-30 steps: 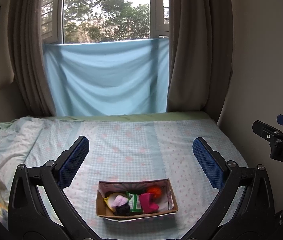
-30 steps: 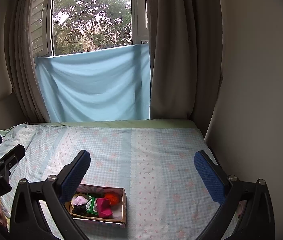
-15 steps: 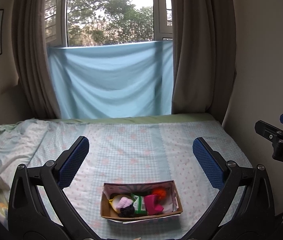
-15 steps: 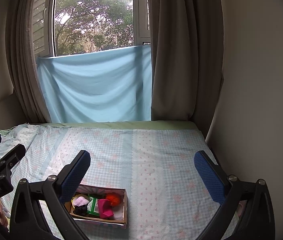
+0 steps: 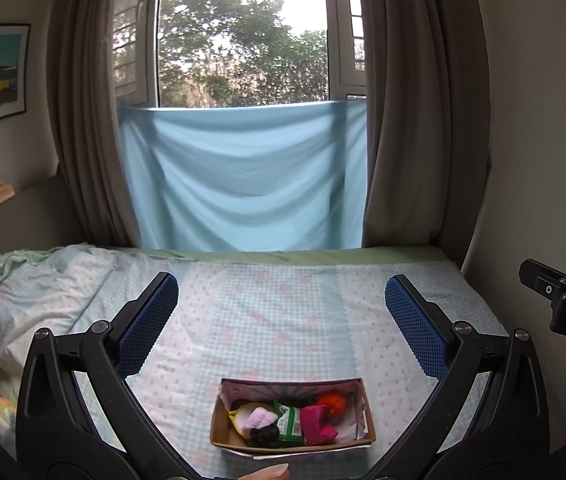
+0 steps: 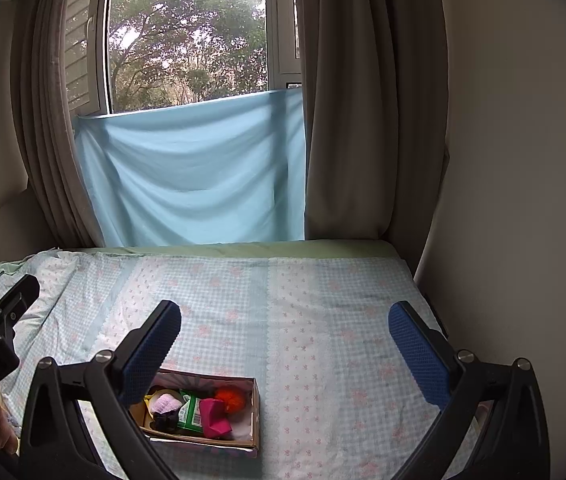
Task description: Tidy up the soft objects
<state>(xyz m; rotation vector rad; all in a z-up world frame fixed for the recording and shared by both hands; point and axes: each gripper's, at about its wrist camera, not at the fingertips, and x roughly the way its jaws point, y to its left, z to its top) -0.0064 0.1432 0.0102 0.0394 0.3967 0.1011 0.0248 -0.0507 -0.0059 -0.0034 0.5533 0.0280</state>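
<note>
Sitting below spread left tongs [image 5: 281,320], box [image 5: 367,412]

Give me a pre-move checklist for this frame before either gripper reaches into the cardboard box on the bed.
1. Left gripper open and empty: ok.
2. Right gripper open and empty: ok.
3. Open cardboard box flat on the checked bedsheet: ok.
4. Soft items visible inside, including orange pom-pom, magenta fabric piece and green packet: ok.
5. Items separated enough for a single pick: not ok, they are bunched together.
6. Destination for sorted items: cannot tell.
</note>
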